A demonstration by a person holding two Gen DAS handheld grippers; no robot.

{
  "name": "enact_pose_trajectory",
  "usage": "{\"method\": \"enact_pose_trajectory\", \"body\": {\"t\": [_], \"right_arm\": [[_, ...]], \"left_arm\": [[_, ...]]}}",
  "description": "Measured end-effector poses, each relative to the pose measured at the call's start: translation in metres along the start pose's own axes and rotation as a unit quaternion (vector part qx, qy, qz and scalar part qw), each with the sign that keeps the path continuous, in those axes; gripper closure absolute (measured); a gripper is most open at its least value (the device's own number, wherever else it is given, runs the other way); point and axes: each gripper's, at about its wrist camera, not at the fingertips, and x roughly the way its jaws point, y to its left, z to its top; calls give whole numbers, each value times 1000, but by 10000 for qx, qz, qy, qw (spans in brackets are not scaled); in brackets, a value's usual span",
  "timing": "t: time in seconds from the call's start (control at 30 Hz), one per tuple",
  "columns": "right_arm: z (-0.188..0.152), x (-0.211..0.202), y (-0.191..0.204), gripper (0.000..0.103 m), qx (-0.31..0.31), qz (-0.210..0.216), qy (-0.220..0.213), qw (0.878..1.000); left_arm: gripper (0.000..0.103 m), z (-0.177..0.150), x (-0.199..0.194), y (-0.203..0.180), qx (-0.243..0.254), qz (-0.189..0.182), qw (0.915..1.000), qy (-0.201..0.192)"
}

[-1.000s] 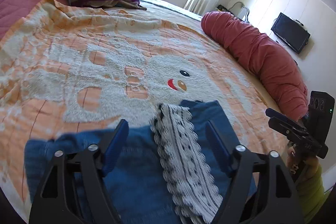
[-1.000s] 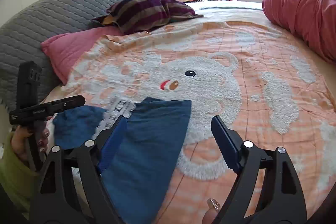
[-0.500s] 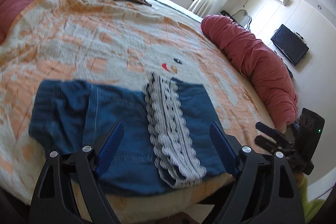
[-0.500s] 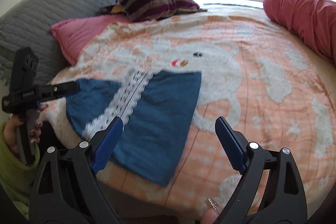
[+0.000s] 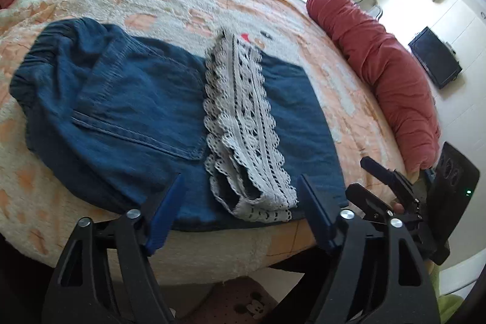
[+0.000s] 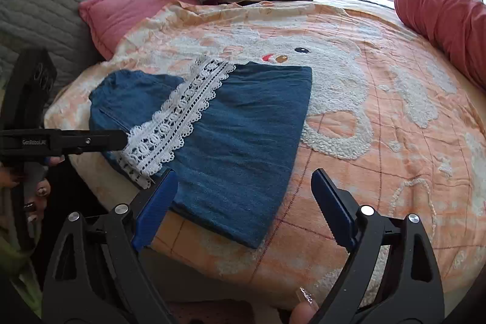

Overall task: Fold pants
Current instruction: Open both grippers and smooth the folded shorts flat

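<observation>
Since a second ago both tools have pulled back from the bed and risen: the pants, which then filled only the bottom of each view, now show almost whole, lying folded at the near edge of the bed's orange bear blanket. The left tool hangs released, its blue pads spread wide over the near hem with nothing between them; the right tool is likewise released and empty, poised just off the near right corner of the cloth. Neither touches the denim.

That retreat suggests a fold has just been laid down. The white lace trim runs across the middle, with the elastic waistband bunched at the far left and a flat blue panel to the right, so the garment looks doubled over on itself. Whether another fold is intended I cannot say; the left part still looks rumpled and could want smoothing.

Hidden things: the layers under the top panel cannot be counted, and the near hem droops slightly over the mattress edge behind the left tool's fingers. The left view is somewhat blurred.
</observation>
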Motion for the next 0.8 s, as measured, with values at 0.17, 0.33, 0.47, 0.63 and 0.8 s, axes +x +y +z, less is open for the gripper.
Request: {"method": "enact_pose_trajectory", "body": {"t": [0.17, 0.33, 0.47, 0.63, 0.8], "right_arm": [[-4, 9, 2, 20, -25, 5, 117, 9999], [-2, 0, 10, 26, -187, 170, -91, 9996], [-2, 6, 23, 40, -519, 195, -53, 9984], [-15, 35, 18, 47, -569, -135, 683, 9959], [-18, 36, 17, 47, -557, -96, 624, 9964]], "left_arm": [[79, -6, 20, -10, 230, 219, 9994, 143], [81, -13, 10, -8, 532, 317, 9980, 156], [78, -18, 12, -10, 716, 477, 9963, 91], [74, -20, 14, -16, 970, 584, 9936, 43], [74, -18, 14, -16, 1041, 597, 9928, 30]]}}
